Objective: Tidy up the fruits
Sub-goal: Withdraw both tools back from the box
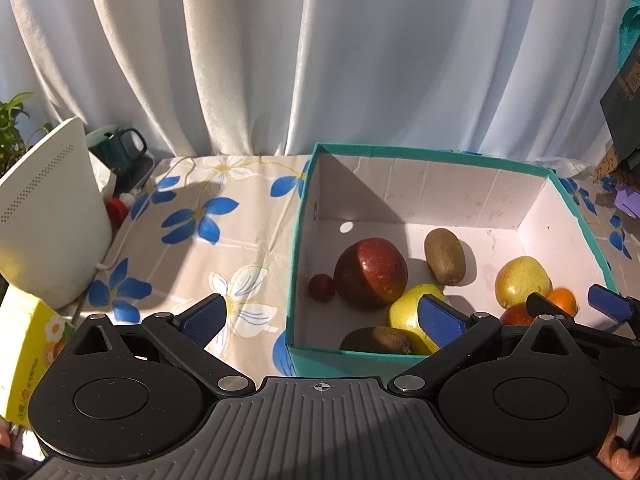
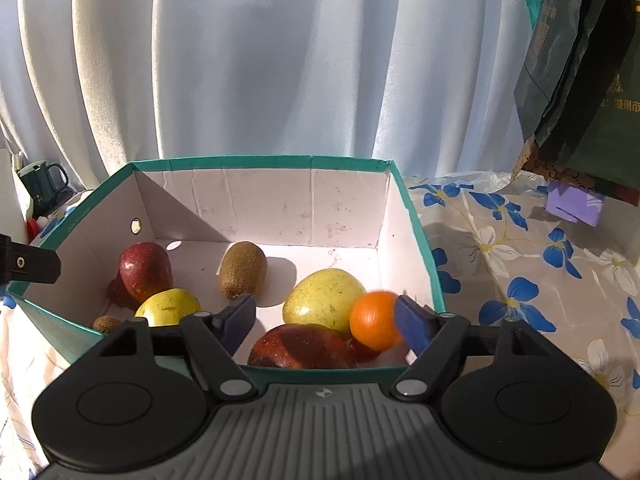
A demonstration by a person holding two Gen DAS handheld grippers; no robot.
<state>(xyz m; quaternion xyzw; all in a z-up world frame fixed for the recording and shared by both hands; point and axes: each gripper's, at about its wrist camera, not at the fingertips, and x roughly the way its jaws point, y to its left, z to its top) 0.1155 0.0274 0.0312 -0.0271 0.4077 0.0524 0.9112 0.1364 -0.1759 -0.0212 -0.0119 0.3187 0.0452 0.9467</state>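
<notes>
A teal box (image 1: pixel 298 240) (image 2: pixel 416 220) holds several fruits: red apples (image 1: pixel 370 272) (image 2: pixel 144 270) (image 2: pixel 300 346), kiwis (image 1: pixel 444 256) (image 2: pixel 242 270), yellow-green pears (image 1: pixel 522 280) (image 2: pixel 322 300) and a small red fruit (image 1: pixel 321 288). My right gripper (image 2: pixel 324 320) is open over the box's near right corner. A blurred orange (image 2: pixel 374 320) is in the air beside its right finger, held by nothing; it also shows in the left wrist view (image 1: pixel 564 300). My left gripper (image 1: pixel 320 316) is open and empty over the box's near left edge.
The box stands on a flowered tablecloth (image 1: pixel 208 240) (image 2: pixel 520 280). At the left are a white device (image 1: pixel 48 216), a green mug (image 1: pixel 120 148), and a yellow carton (image 1: pixel 24 344). At the right are a dark bag (image 2: pixel 584 80) and a purple object (image 2: pixel 572 204). White curtains hang behind.
</notes>
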